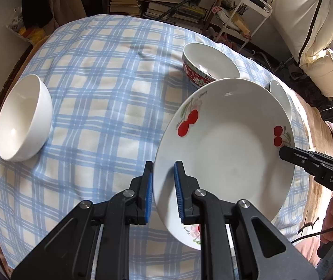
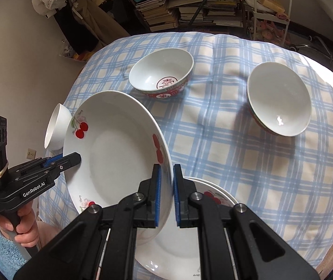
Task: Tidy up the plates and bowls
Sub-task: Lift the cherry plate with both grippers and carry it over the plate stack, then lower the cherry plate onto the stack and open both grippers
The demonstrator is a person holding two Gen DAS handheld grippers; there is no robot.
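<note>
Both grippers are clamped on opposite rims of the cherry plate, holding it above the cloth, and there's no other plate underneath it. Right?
Not quite. The left gripper and right gripper do clamp opposite rims of the raised cherry plate, but the right wrist view shows a second cherry plate lying on the checked cloth just beneath it.

A round table is covered with a blue and cream checked cloth (image 2: 248, 154), a little wrinkled. On the cloth stand a plain white ceramic bowl (image 1: 24, 119) near the left edge, a white bowl with a red patterned outside and a red emblem inside (image 2: 161, 74) toward the far side, and another white bowl with a reddish outside (image 2: 278, 99) at the right. A white plate with cherry pictures (image 2: 185, 240) lies at the near edge.
</note>
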